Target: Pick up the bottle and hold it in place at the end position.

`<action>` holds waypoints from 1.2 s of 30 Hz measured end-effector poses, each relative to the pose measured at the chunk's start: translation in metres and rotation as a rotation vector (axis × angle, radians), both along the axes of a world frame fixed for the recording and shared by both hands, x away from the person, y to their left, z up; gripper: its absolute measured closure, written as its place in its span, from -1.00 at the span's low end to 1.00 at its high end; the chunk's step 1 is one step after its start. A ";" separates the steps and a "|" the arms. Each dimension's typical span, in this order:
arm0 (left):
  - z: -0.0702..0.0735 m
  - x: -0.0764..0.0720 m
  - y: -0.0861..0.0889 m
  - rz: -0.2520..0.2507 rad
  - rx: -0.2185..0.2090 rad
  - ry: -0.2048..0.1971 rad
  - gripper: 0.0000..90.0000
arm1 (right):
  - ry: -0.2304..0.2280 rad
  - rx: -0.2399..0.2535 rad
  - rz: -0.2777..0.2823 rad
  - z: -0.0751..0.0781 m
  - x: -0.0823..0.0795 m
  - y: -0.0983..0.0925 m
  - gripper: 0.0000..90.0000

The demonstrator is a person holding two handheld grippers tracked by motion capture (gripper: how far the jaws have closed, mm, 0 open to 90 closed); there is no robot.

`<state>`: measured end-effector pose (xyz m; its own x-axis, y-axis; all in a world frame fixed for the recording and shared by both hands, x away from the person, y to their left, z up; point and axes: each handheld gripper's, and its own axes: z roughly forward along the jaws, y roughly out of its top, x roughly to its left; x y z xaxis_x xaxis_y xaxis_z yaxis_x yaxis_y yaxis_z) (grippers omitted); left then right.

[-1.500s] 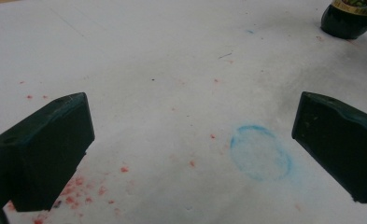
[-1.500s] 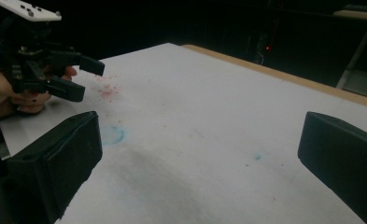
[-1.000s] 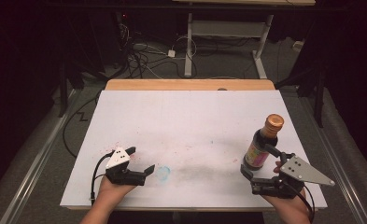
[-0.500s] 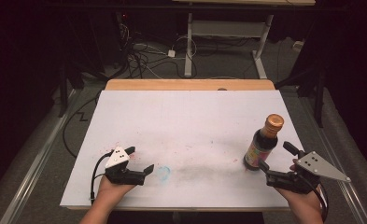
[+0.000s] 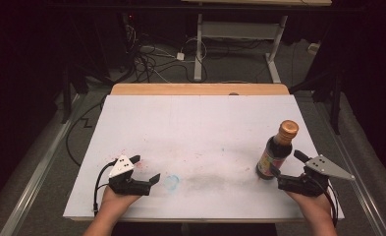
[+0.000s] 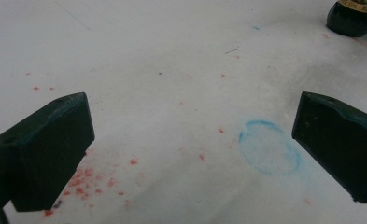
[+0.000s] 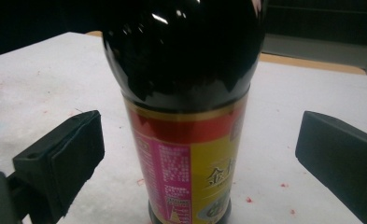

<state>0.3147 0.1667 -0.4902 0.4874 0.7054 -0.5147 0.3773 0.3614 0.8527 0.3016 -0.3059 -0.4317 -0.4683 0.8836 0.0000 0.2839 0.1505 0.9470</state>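
Fingers [image 7: 59,154] of right gripper [image 5: 292,169] spread wide, flanking upright bottle [image 5: 275,153] near desk's [image 5: 195,118] right edge, ungrasped; left gripper [image 5: 144,169] likewise agape, near front edge

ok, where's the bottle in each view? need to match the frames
High view: bottle stands upright right of centre, just ahead of the right tongs.
Left gripper view: just its dark base at the top right corner.
Right gripper view: bottle centre frame, between the open jaws, touching neither.
Shared landmark: the blue ring stain, also seen in the left gripper view.
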 end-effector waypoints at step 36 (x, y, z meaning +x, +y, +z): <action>0.000 -0.014 0.008 0.010 0.015 -0.012 -1.00 | 0.026 -0.022 0.058 -0.013 0.026 0.013 -0.30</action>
<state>0.3009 0.1748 -0.4904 0.4861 0.7180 -0.4982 0.3638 0.3521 0.8624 0.3273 -0.2933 -0.4450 -0.5185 0.8550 -0.0069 0.2982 0.1884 0.9357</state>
